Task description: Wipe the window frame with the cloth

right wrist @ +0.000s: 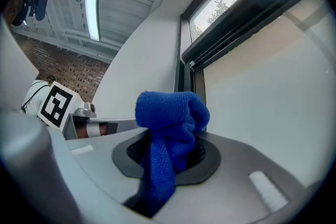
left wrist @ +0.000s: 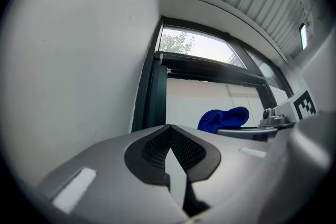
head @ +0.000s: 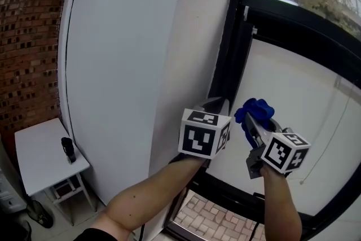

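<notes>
The right hand-held gripper clamps the blue cloth near the window frame. The left hand-held gripper looks closed, empty.

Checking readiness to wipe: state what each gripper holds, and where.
Right gripper: cloth, pinched partway along, bunched end sticking out past the jaws. Left gripper: shut, nothing held.

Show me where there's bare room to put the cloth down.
The white table is bare left of the small dark object. At the window frame it is crowded: the left hand-held gripper and the right hand-held gripper, clamping the blue cloth, sit side by side.
</notes>
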A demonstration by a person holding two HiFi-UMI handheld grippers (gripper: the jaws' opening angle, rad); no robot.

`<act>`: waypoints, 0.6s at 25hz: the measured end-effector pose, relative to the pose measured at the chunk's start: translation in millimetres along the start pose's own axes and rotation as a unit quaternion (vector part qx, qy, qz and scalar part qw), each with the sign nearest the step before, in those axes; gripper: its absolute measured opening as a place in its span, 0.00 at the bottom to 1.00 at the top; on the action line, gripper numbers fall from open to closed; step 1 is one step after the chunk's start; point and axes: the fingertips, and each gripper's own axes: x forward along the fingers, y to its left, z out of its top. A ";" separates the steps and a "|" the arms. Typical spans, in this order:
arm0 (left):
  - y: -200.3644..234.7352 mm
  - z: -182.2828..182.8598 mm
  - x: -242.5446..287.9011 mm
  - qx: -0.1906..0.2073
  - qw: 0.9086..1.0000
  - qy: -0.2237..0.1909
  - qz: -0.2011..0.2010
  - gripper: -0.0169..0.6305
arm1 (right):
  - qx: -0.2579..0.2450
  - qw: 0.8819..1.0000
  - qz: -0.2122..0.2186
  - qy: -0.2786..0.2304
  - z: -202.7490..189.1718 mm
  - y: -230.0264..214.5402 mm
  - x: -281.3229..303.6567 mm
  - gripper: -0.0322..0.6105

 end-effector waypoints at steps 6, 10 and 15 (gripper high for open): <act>0.2 42.1 22.1 0.017 0.999 -0.021 0.024 0.01 | -0.026 0.999 0.020 -0.017 55.4 -13.7 22.2 0.19; -1.9 69.0 31.8 0.024 0.998 -0.045 0.029 0.01 | -0.063 0.997 0.020 -0.034 90.7 -17.1 33.8 0.19; 5.5 98.0 55.4 0.039 0.997 -0.061 0.031 0.01 | -0.096 0.993 0.028 -0.061 143.6 -14.9 59.2 0.19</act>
